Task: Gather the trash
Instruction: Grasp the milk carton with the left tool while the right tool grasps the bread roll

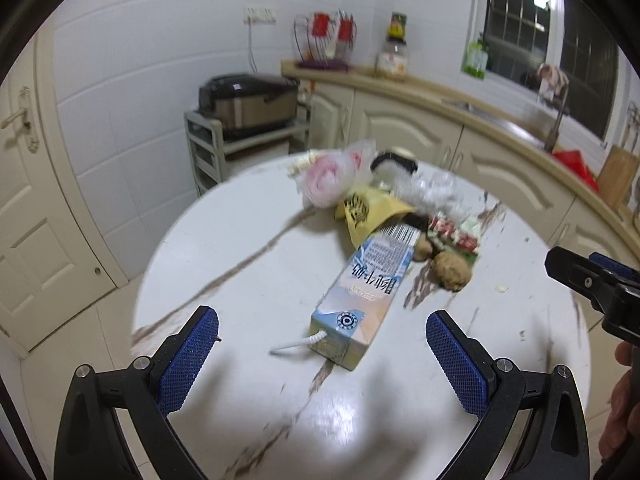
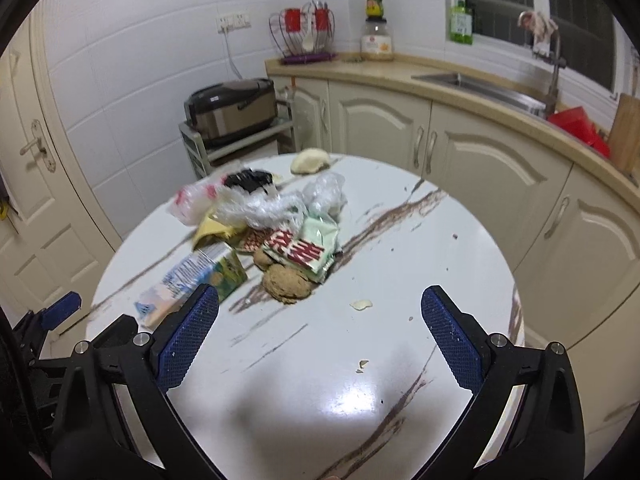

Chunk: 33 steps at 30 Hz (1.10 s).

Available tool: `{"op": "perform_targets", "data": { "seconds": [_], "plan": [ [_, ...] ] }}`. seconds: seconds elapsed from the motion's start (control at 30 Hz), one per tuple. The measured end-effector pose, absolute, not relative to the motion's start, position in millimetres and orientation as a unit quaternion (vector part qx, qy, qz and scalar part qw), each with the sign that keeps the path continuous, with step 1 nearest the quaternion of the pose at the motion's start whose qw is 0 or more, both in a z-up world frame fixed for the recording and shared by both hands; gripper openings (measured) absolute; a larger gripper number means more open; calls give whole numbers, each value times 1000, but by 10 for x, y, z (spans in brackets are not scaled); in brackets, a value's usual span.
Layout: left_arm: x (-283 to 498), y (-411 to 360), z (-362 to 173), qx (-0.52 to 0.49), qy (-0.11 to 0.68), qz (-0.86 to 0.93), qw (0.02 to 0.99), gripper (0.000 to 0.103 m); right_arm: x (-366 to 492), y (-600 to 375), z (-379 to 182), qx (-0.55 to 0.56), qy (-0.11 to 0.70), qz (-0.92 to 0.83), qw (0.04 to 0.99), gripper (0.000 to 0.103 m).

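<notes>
A pile of trash lies on the round white marble table. A milk carton with a white straw lies nearest my left gripper, which is open and empty just in front of it. Behind are a yellow wrapper, a pink-white plastic bag, clear plastic, a red-green packet and a brown lump. My right gripper is open and empty above the table, short of the brown lump, the packet and the carton.
Small scraps lie on the table. Cream cabinets, a counter with a sink and jars stand behind. A cooker on a shelf cart is at the back left, a door at the left.
</notes>
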State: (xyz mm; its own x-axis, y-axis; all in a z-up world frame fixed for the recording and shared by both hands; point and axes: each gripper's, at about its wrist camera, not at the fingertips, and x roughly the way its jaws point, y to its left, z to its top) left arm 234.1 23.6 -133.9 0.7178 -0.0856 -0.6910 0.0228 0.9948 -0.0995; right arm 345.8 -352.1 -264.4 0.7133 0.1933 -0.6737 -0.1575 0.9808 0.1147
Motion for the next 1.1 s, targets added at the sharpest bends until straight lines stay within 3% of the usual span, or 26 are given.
{"op": "perform_targets", "data": {
  "seconds": [0.3,0.37,0.43,0.53,0.87,0.93,1.0,1.1],
  "plan": [
    [2942,233,-1579,-11,408,-51,912,99,3878,-3460,-3104,18,423,94,901,97],
    [2997,206,-1626,-15,416,-64,907,89,3952,-3440,-3178,18,433,96,896,96],
    [3049,176,-1678,-16,427,-74,901,65,4041,-3405,-3264,17,443,100,891,94],
    [3058,161,-1721,-3,429,-93,898,51,4149,-3341,-3363,13,455,107,884,89],
    [2969,219,-1660,-10,432,-108,895,38,4356,-3068,-3555,-1,464,126,877,75],
    [2922,211,-1652,-12,432,-108,895,38,4353,-3020,-3553,-8,458,128,880,65],
    [2920,172,-1642,-11,432,-106,895,37,4332,-3003,-3542,-7,453,134,881,49],
    [2825,158,-1628,-14,431,-106,896,36,4282,-3042,-3534,-1,448,145,882,42]
  ]
}}
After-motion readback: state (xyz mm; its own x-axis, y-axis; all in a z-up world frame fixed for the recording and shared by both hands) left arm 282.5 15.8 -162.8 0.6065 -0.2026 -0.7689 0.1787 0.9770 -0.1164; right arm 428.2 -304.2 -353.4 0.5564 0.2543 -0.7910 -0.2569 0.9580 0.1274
